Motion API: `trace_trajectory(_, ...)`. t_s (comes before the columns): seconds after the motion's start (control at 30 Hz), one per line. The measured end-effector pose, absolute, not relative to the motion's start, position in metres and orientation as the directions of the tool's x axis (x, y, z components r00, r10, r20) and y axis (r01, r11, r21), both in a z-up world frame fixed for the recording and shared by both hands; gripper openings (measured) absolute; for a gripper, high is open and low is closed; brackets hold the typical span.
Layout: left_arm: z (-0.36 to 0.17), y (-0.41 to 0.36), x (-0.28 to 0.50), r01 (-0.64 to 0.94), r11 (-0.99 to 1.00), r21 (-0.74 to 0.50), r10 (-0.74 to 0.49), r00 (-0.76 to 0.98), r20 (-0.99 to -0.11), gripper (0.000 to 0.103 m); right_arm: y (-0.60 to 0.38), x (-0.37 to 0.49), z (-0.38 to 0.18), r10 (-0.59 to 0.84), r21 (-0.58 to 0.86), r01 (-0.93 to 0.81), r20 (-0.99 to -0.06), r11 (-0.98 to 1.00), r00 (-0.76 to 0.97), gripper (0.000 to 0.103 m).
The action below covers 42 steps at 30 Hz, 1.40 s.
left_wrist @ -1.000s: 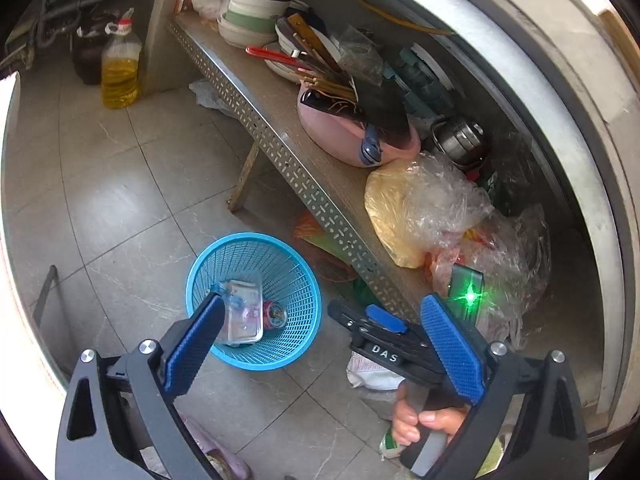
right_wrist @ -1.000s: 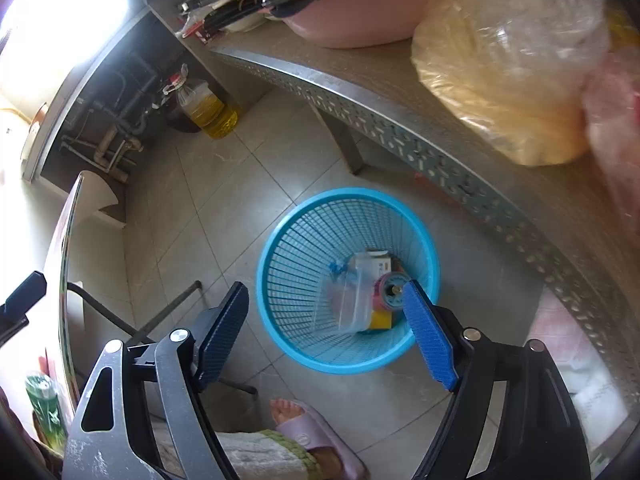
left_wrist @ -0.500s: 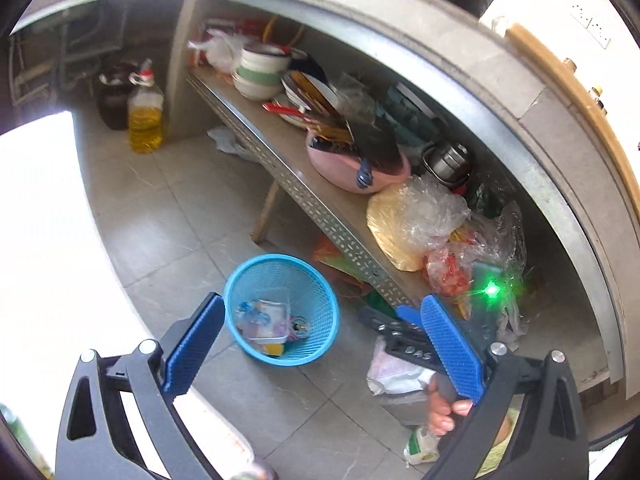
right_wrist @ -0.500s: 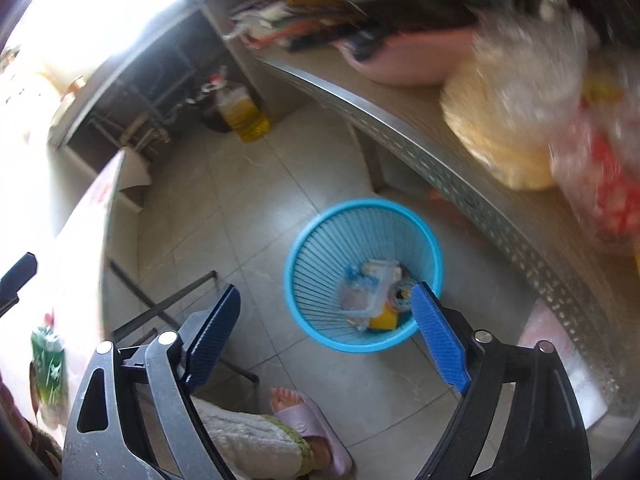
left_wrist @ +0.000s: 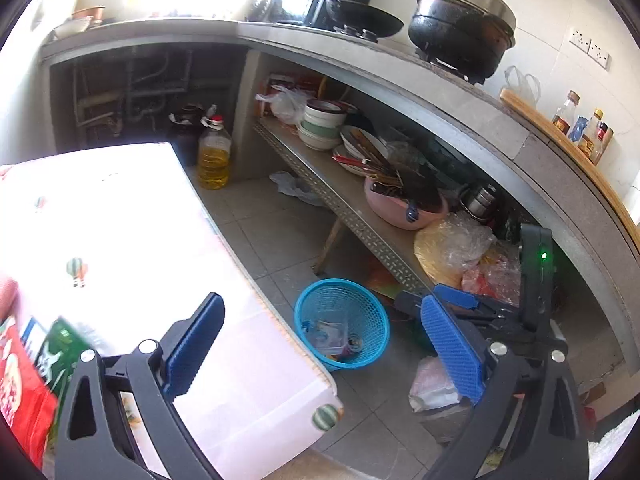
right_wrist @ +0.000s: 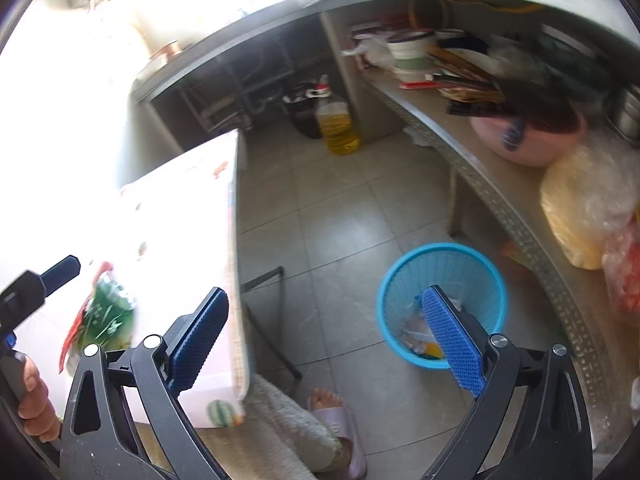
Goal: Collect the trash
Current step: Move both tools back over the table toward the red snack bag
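Observation:
A blue mesh basket (left_wrist: 362, 300) stands on the tiled floor beside a low shelf, with a clear plastic box (left_wrist: 330, 332) and other scraps inside. My left gripper (left_wrist: 320, 344) hangs high above it, open and empty. In the right wrist view the basket (right_wrist: 460, 268) lies low and to the right. My right gripper (right_wrist: 326, 340) is still opening, with nothing between its pads. A green packet (right_wrist: 108, 316) and a red wrapper (left_wrist: 16, 392) lie on the cloth-covered table (left_wrist: 140, 240) at the left. A hand (right_wrist: 32, 400) grips the left tool's handle.
A metal shelf (left_wrist: 360, 220) with bowls, a pink basin (left_wrist: 404, 212) and plastic bags runs along the right. An oil bottle (left_wrist: 214, 156) stands on the floor. A slippered foot (right_wrist: 336, 420) and the table's frame sit near the basket. A counter with pots is above.
Both views have risen and pulled back from the basket, which now looks smaller. The table with its packets has come into sight at the left. The right jaws stand a little wider.

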<state>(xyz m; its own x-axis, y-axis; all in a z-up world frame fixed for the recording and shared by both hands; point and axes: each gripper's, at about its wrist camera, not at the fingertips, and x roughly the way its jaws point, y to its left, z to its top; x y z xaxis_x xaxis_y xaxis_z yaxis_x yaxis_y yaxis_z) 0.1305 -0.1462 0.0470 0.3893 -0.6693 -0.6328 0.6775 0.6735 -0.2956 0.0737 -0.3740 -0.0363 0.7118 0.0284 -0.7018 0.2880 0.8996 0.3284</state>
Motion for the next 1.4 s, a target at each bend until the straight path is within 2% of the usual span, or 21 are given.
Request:
trace_trajectory(0.4, 0.053, -0.035, 0.108, 0.565, 0.785, -0.254, -0.585, 0.544, -0.601, 0.096, -0.311, 0.108, -0.016, 0.196, 0.381, 0.116, -0.685, 0.917, 0.702, 0.094)
trace_trajectory(0.73, 0.052, 0.073, 0.083, 0.376, 0.889, -0.262, -0.457, 0.697, -0.552, 0.096, -0.243, 0.145, -0.018, 0.379, 0.443, -0.057, -0.686, 0.895, 0.621, 0.094)
trace_trajectory(0.97, 0.046, 0.111, 0.087, 0.284, 0.924, -0.256, -0.382, 0.726, -0.572, 0.096, -0.215, 0.155, -0.024, 0.452, 0.489, -0.095, -0.694, 0.867, 0.56, 0.094)
trace_trajectory(1.17, 0.03, 0.134, 0.098, 0.187, 0.932, -0.309, -0.345, 0.714, -0.609, 0.096, -0.201, 0.16, -0.017, 0.478, 0.489, -0.134, -0.693, 0.862, 0.54, 0.094)
trace_trajectory(1.4, 0.018, 0.16, 0.114, 0.088, 0.926, -0.368, -0.318, 0.708, -0.631, 0.096, -0.172, 0.194, 0.018, 0.643, 0.586, -0.283, -0.609, 0.759, 0.464, 0.09)
